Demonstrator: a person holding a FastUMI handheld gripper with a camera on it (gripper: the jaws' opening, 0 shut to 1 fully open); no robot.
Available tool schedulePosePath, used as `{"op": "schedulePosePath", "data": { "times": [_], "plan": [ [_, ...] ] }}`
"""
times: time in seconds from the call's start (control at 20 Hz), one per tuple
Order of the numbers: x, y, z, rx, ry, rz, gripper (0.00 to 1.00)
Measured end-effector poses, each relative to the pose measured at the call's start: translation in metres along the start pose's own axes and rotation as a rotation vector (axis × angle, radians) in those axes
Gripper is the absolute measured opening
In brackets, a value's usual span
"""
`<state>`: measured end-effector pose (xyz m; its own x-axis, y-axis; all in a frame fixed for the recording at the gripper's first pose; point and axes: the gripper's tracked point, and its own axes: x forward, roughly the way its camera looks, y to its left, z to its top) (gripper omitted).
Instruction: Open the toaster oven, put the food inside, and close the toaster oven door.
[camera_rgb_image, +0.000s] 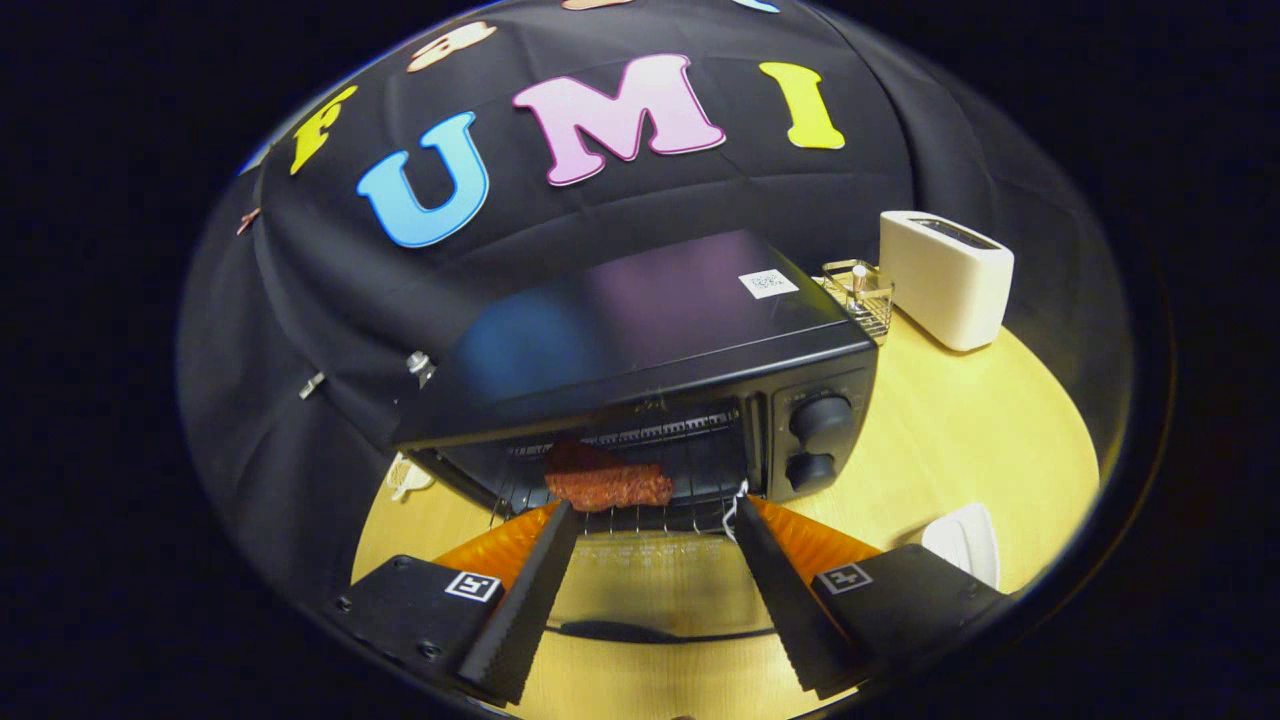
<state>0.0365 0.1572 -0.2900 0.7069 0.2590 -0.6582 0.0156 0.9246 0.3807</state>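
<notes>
A black toaster oven (650, 340) stands on a round wooden table (960, 430), its door (650, 590) folded down flat toward me. A reddish-brown piece of food (607, 484) lies on the wire rack (660, 515) at the front of the oven's mouth. My gripper (650, 508) is open, its fingers spread wide above the lowered door. The left fingertip (562, 515) sits just below the food's near left end; whether it touches is unclear. The right fingertip (740, 510) is apart from the food. Nothing is held between the fingers.
Two black knobs (820, 440) sit on the oven's right front panel. A white slot toaster (945, 278) and a small wire holder (860, 295) stand behind the oven to the right. A white object (965, 540) lies beside the right finger, and another white object (408, 478) left of the oven.
</notes>
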Motion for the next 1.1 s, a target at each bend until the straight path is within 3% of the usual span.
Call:
{"op": "schedulePosePath", "data": {
  "times": [0.3, 0.45, 0.75, 1.1],
  "plan": [
    [-0.042, 0.021, -0.055, -0.088, 0.080, 0.038, 0.98],
    [-0.044, 0.024, -0.094, -0.069, 0.162, 0.036, 0.98],
    [-0.029, 0.023, -0.146, -0.107, 0.284, -0.016, 0.98],
    [0.005, 0.018, -0.176, -0.131, 0.356, -0.123, 0.99]
  ]
}}
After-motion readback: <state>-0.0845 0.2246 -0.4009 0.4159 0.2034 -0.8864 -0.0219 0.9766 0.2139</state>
